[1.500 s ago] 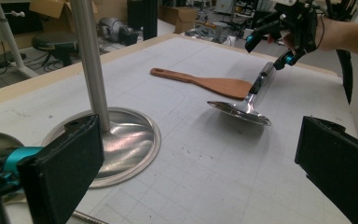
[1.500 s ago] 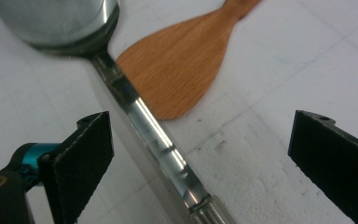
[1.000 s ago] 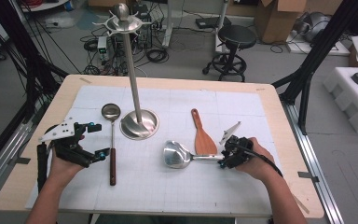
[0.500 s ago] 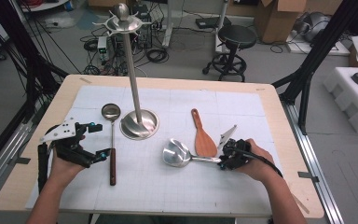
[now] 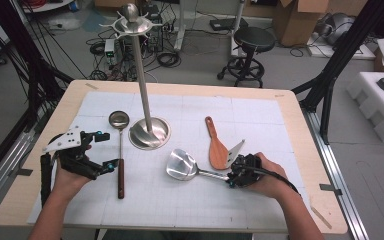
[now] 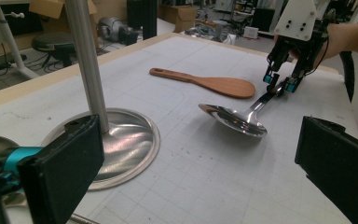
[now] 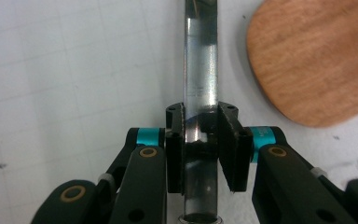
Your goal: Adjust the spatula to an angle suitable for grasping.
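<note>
Steel spoon (image 5: 182, 165) handle apparently clamped between right gripper (image 5: 231, 178) fingers (image 7: 175, 149)

One steel spoon (image 5: 181, 164), one wooden spatula (image 5: 216, 146), one small ladle (image 5: 119, 145), one steel rack stand (image 5: 146, 87), two grippers, left (image 5: 102, 150) and right (image 5: 232, 178), one table (image 5: 290, 120)

Right gripper (image 5: 234, 178) clamped, left gripper (image 5: 105, 151) agape
</note>
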Available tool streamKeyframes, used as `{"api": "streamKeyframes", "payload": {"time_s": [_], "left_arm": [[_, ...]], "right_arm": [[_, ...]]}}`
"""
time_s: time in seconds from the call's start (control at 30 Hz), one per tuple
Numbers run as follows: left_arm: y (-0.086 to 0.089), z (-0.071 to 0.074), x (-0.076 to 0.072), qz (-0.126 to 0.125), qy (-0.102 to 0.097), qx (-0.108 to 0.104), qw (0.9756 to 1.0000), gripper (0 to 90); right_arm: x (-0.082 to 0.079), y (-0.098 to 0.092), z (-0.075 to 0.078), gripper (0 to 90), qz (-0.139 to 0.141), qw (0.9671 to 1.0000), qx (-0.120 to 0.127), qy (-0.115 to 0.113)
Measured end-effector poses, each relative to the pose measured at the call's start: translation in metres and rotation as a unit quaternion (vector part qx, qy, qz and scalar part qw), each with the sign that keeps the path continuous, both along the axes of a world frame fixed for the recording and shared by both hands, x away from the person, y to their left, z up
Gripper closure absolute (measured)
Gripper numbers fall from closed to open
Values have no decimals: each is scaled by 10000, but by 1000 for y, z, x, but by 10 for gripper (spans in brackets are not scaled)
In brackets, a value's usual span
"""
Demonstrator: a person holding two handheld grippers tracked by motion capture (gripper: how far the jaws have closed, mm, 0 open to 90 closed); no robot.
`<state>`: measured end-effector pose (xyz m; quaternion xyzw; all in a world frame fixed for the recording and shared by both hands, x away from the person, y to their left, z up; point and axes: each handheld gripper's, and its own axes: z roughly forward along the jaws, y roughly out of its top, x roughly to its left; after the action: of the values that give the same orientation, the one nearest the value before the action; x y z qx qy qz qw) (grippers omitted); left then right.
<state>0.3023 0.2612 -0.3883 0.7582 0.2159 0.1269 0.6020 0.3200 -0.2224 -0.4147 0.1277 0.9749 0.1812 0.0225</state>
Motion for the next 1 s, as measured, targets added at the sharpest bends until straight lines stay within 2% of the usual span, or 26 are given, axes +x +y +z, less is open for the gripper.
{"api": "streamKeyframes", "payload": {"time_s": [0.27,0.3,0.43,0.53,0.57,0.63,0.83,0.93,1.0], "left_arm": [[-1,0,0,-16,6,5,10000,17],[-1,0,0,-24,9,16,10000,16],[0,-1,0,-12,27,21,10000,17],[-1,0,-1,-19,22,45,10000,17],[-1,0,-1,-19,22,45,10000,17],[-1,0,-1,-17,18,39,10000,17],[0,0,-1,22,13,29,10000,17],[0,0,0,22,17,31,10000,17],[-1,0,0,12,26,33,10000,17]], "right_arm": [[2,14,-1,729,120,9999,112,53],[2,14,-1,572,99,9997,202,-5],[-2,6,4,531,-111,9996,252,-58],[-6,-9,11,524,-253,9985,484,-77],[-6,-9,11,524,-253,9985,484,-77],[-12,-24,14,528,-358,9978,559,-82],[-20,-42,10,549,-516,9977,430,-71],[-21,-48,5,610,-601,9973,412,35],[-20,-46,1,623,-642,9975,269,121]]}}
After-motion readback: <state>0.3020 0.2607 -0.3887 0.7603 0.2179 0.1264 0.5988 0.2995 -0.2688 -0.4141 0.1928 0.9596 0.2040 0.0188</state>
